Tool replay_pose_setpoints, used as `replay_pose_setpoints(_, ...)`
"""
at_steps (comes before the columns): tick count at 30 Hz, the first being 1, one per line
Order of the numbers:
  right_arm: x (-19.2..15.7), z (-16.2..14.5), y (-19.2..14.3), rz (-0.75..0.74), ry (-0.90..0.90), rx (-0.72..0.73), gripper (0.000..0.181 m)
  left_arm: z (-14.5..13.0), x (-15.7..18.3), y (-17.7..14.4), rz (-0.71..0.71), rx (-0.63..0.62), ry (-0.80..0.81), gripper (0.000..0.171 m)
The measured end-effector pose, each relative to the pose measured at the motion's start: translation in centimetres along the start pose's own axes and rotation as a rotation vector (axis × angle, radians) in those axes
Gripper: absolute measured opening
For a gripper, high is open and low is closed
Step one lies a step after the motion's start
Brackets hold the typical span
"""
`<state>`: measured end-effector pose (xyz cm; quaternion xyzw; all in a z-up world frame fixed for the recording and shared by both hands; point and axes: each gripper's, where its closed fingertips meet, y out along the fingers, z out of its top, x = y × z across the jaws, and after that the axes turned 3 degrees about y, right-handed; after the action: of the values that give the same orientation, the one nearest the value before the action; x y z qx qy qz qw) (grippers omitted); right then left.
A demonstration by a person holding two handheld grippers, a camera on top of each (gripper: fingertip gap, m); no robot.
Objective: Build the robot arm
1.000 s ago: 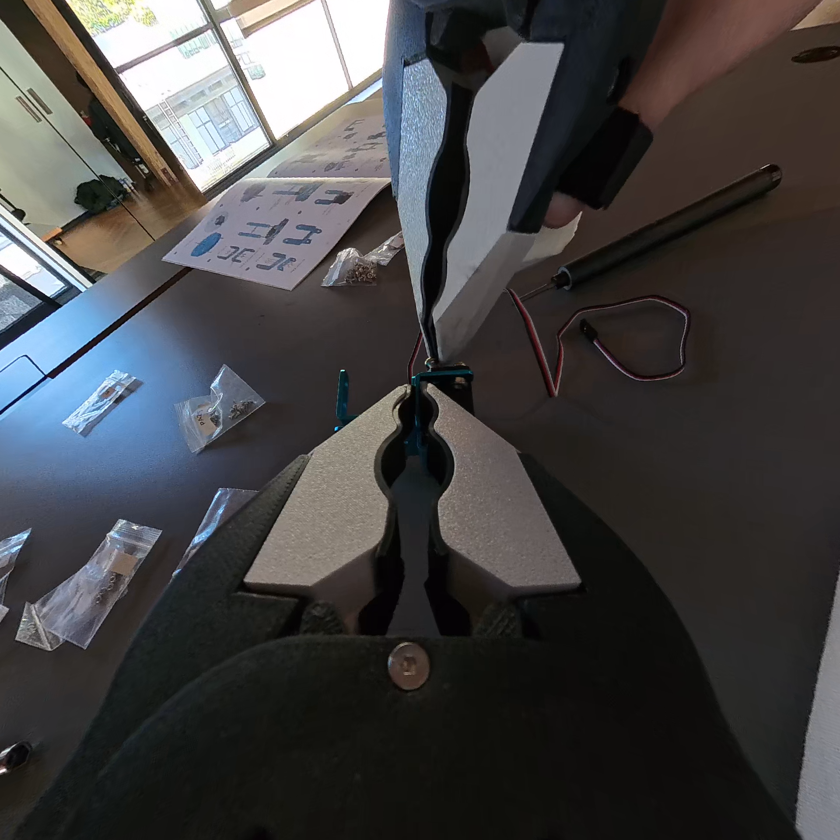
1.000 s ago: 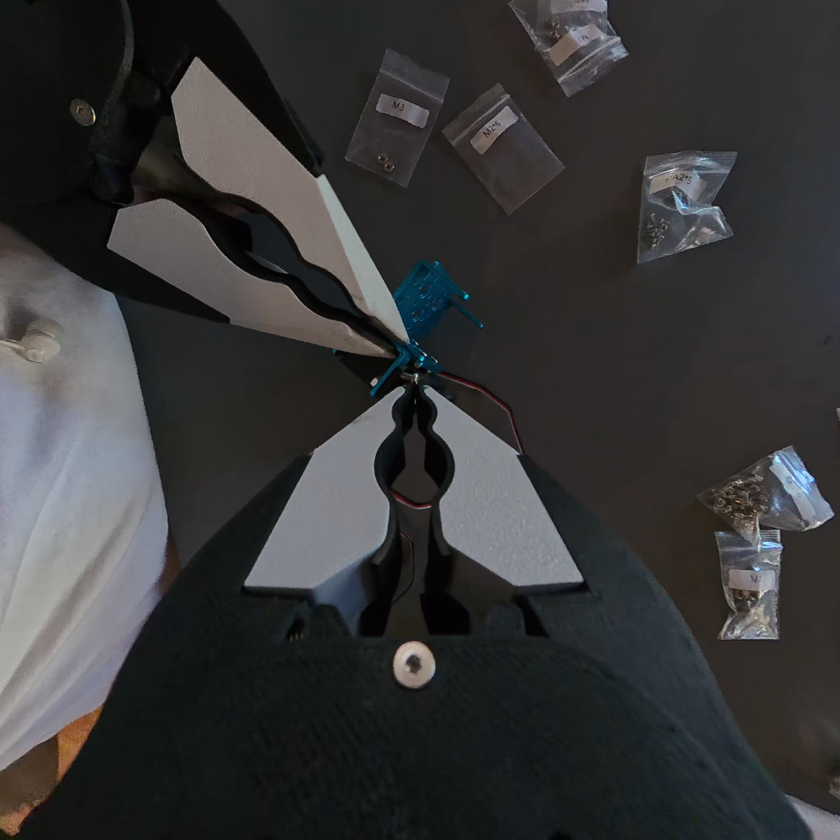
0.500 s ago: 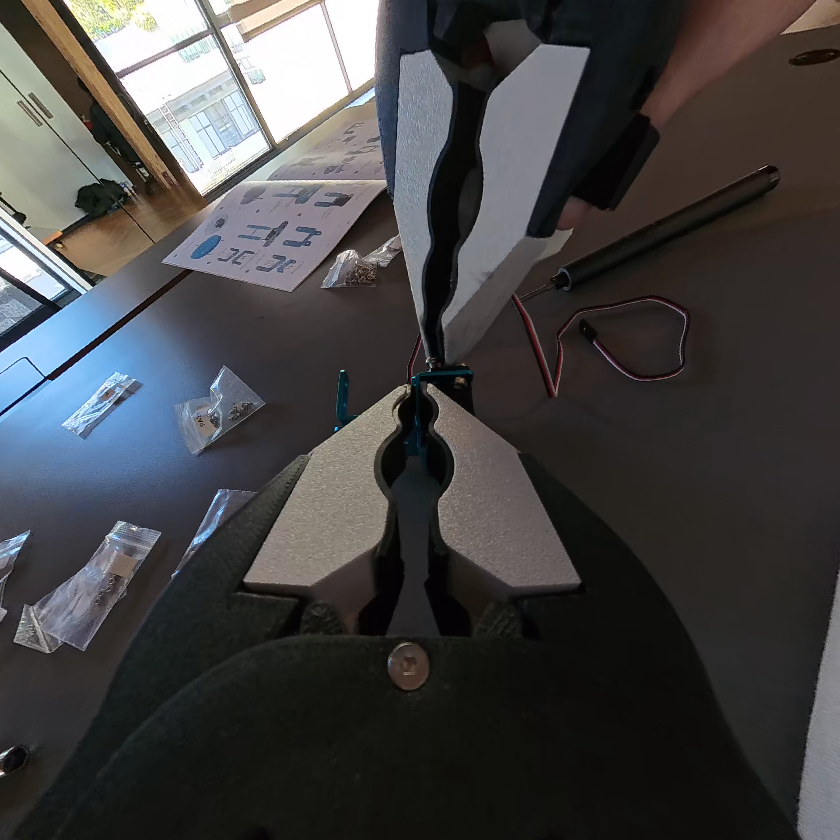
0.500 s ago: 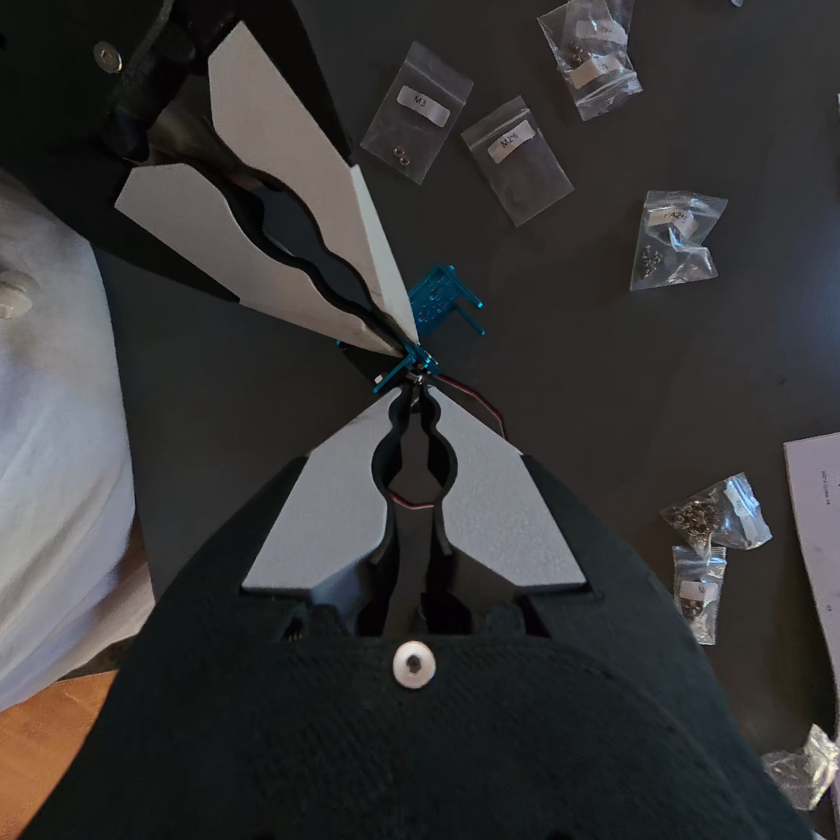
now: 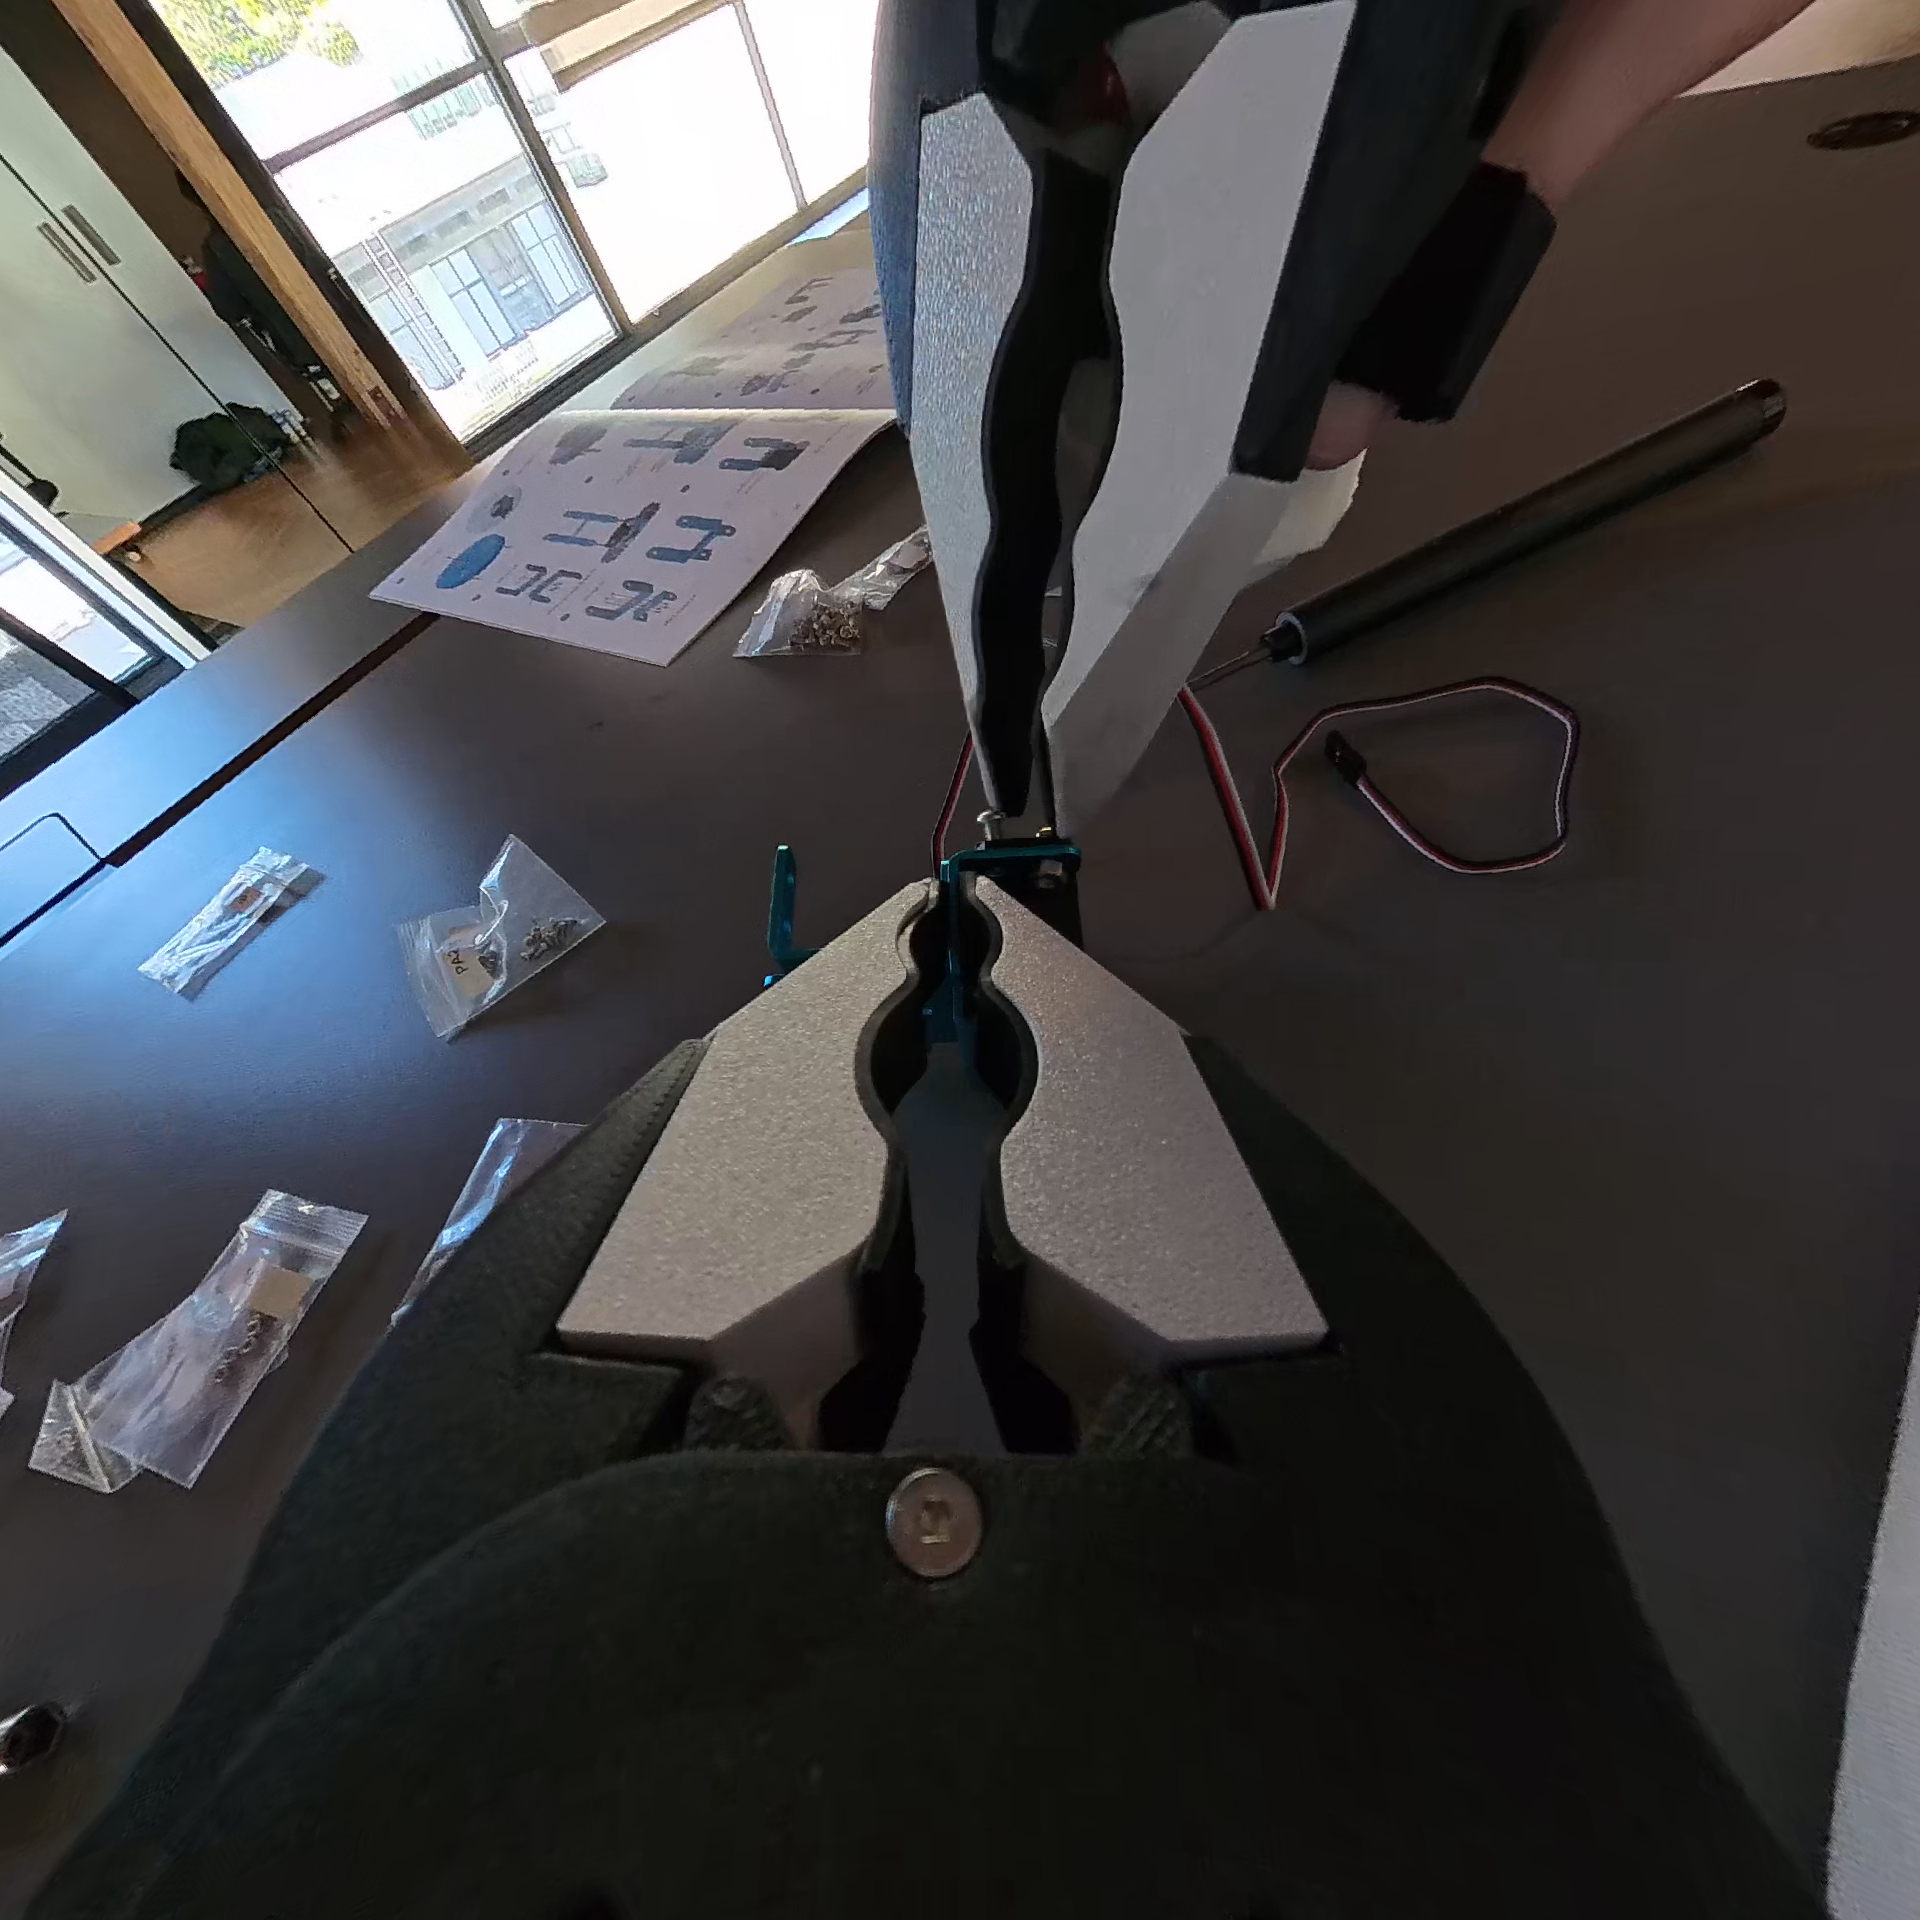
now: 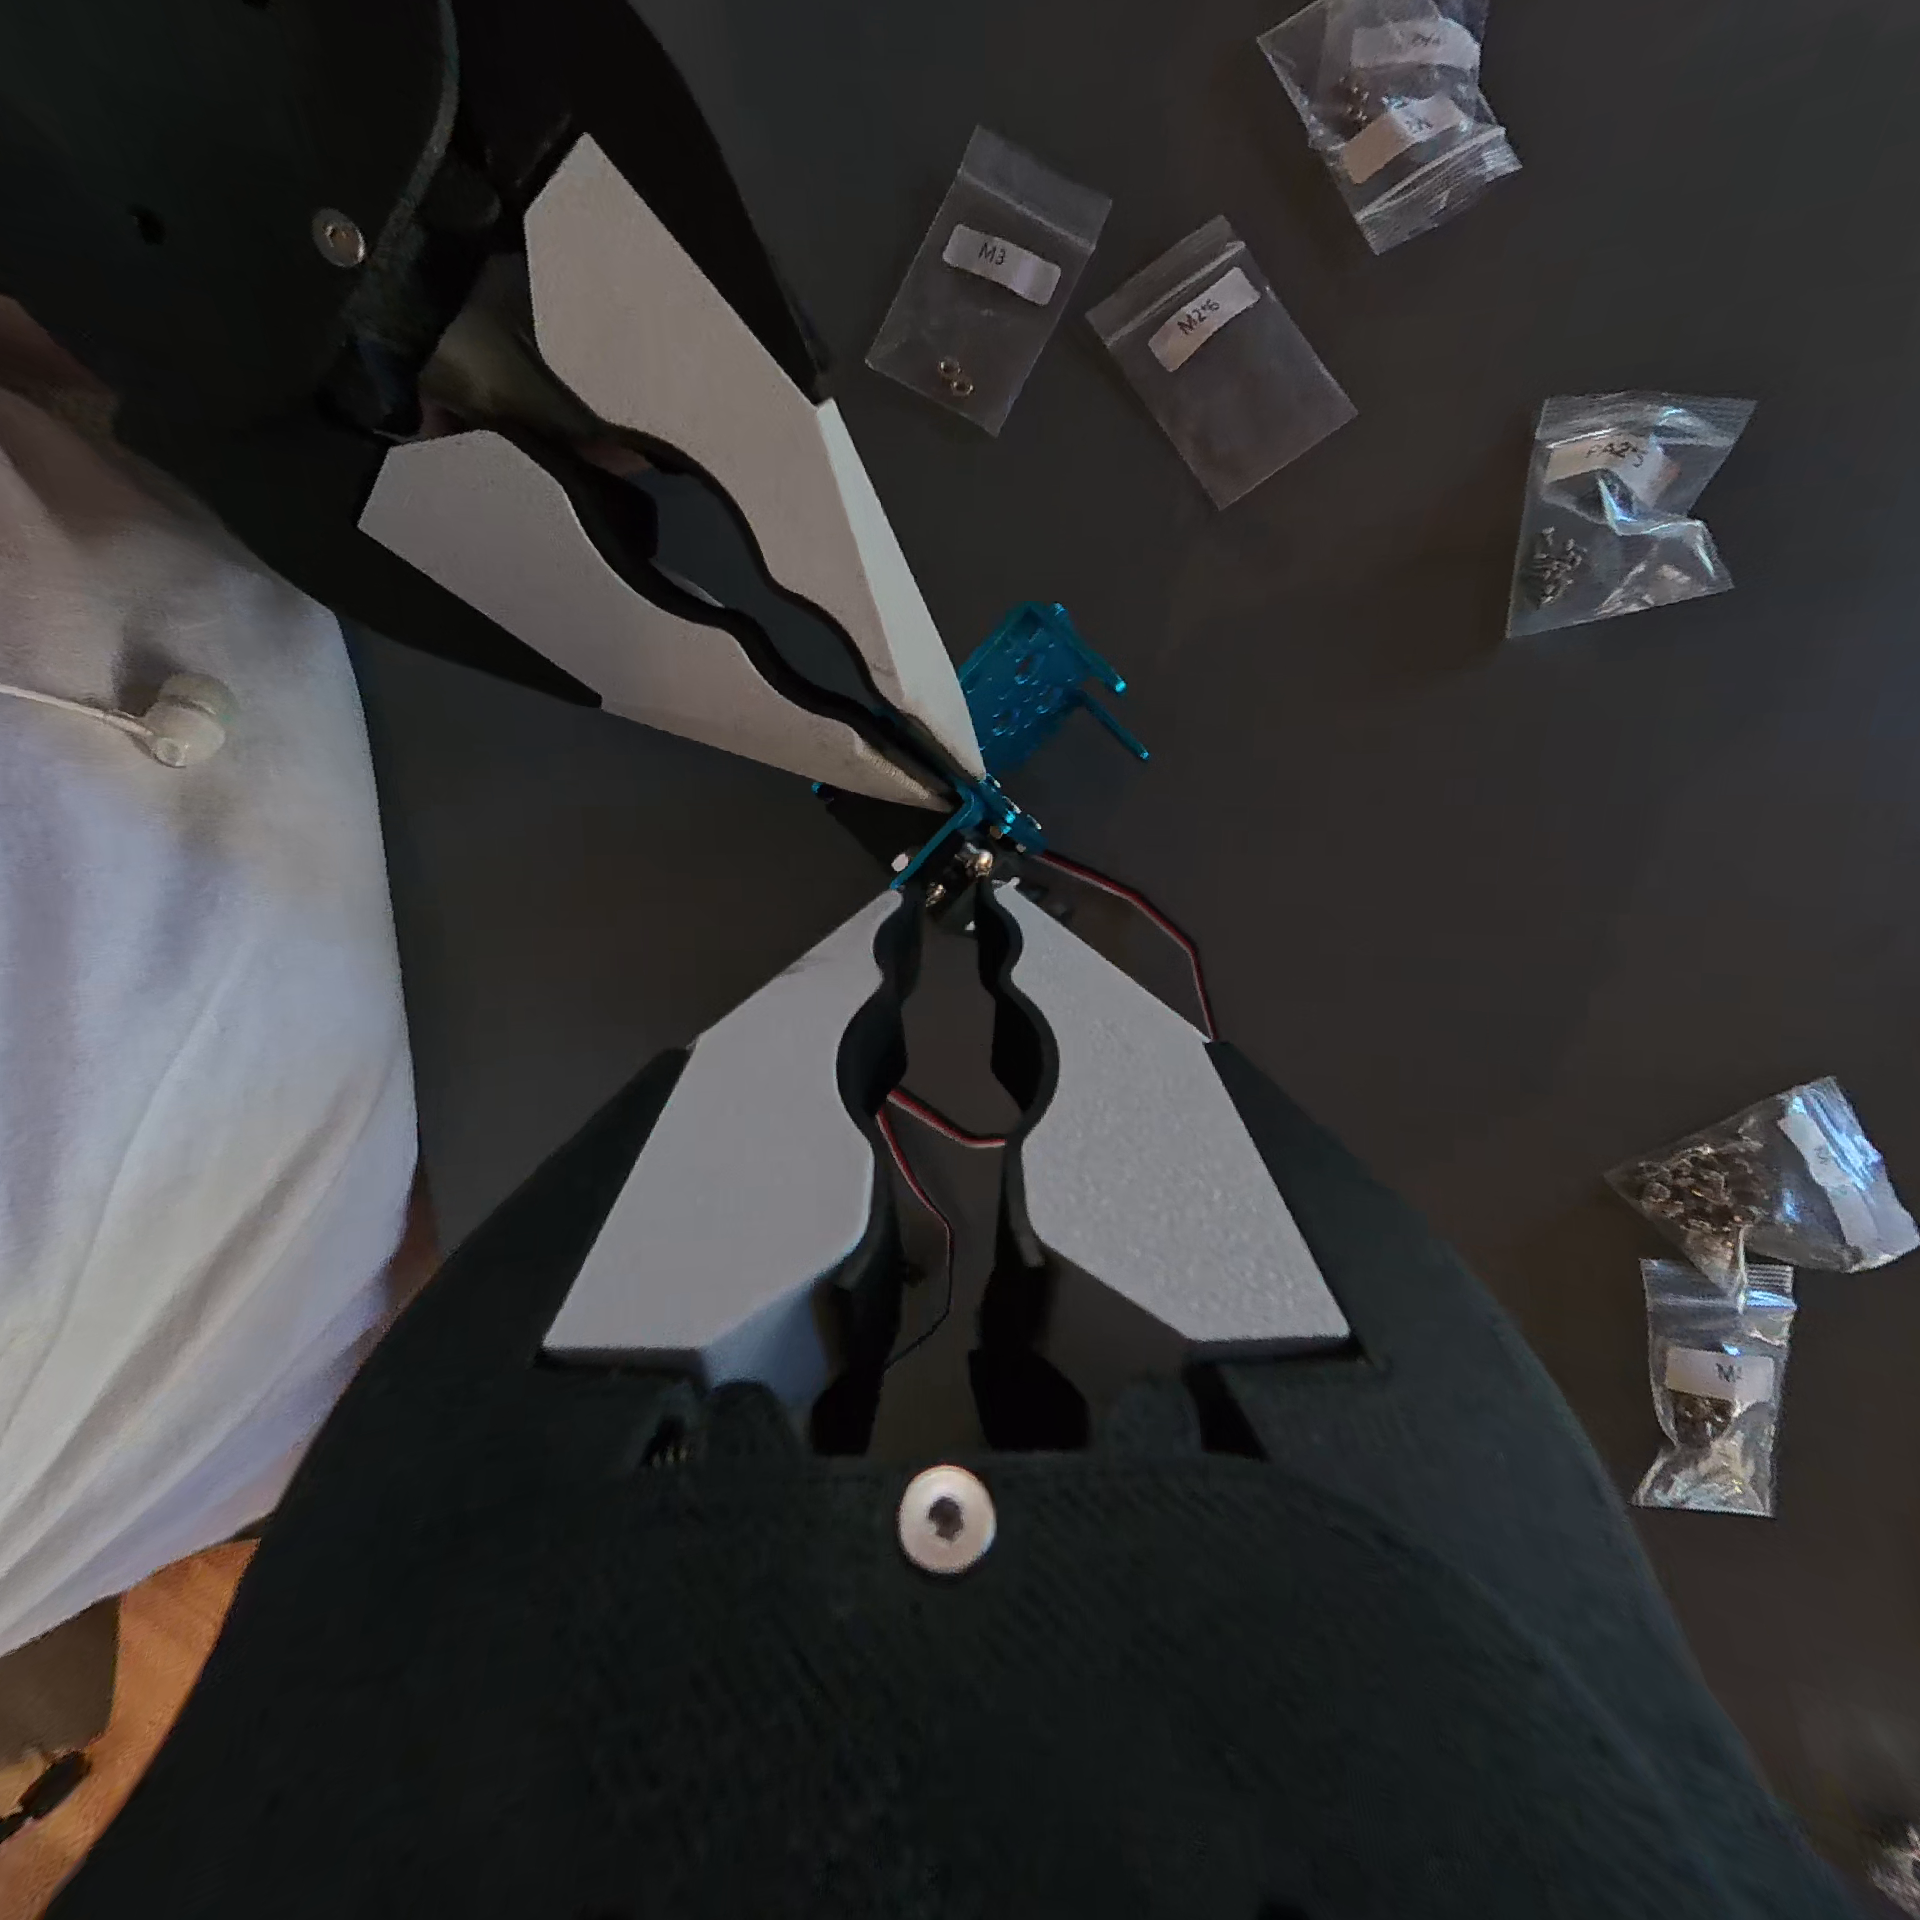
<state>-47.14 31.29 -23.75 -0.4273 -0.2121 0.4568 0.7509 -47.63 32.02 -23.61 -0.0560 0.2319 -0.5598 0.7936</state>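
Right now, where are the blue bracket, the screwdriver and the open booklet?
blue bracket (image 5: 1008, 858): left wrist view, its top flange.
screwdriver (image 5: 1538, 530): left wrist view, mid handle.
open booklet (image 5: 623, 540): left wrist view, near page.

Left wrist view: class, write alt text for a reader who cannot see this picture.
The left gripper is shut on a blue metal bracket above a dark table, while the right gripper reaches down to a small screw on it. Around lie clear parts bags, an open booklet, a looped wire and a black screwdriver.
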Motion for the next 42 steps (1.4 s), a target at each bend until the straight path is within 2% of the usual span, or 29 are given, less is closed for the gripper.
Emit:
replay_pose_setpoints(17,-0.2,-0.2,0.3,0.058,0.037,-0.038,0.025,0.0,0.0,0.0,0.004,0.004,-0.001,0.002)
replay_pose_setpoints(26,-0.4,-0.1,0.3,0.051,0.111,-0.021,0.023,0.0,0.0,0.0,0.003,0.008,-0.002,0.002)
replay_pose_setpoints(33,-1.6,-0.4,0.5,0.050,0.184,-0.038,0.042,0.0,0.0,0.0,0.009,0.004,0.002,0.002)
replay_pose_setpoints(38,-1.4,0.4,0.2,-0.016,0.231,0.032,0.037,0.0,0.0,0.0,0.010,0.004,0.002,0.002)
replay_pose_setpoints(42,-1.4,0.1,0.6,-0.042,0.213,0.015,0.037,0.0,0.1,0.0,0.009,0.005,0.005,0.002)
